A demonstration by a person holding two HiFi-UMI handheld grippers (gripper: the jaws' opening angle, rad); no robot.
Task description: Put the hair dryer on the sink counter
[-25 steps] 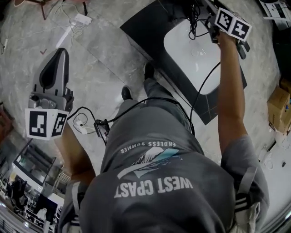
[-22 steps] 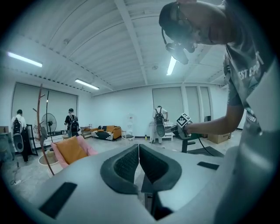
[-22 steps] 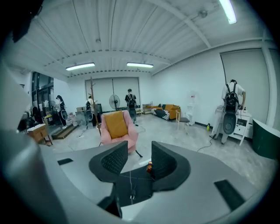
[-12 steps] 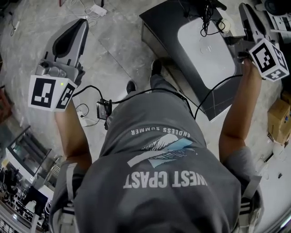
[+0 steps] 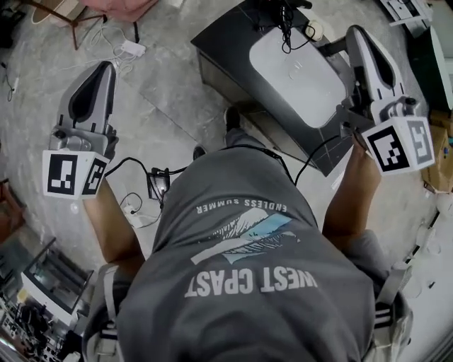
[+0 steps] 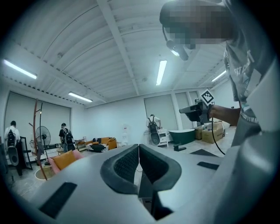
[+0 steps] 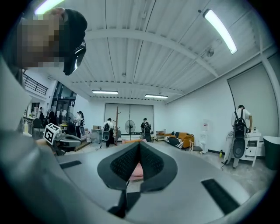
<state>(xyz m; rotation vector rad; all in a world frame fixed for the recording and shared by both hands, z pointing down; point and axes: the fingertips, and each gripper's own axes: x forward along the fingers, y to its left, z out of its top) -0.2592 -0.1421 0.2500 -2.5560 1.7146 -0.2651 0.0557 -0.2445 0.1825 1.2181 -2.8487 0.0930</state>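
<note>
Where the counter [image 5: 219, 41] ends, past the basin [image 5: 301, 78]:
dryer [image 5: 281, 7]: lying there, dark, small, partly cut off, cord [image 5: 287, 33] trailing into basin
left gripper [image 5: 107, 66]: clenched, empty
right gripper [image 5: 356, 30]: clenched, empty

sink counter [image 5: 225, 37] top edge cut off | cabled object [image 5: 287, 13] unidentifiable

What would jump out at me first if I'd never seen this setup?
Two grey hand-held tools stand out: the left tool over the floor, the right tool by the white sink in a dark counter. Both are shut and empty. A grey printed T-shirt fills the middle.
</note>
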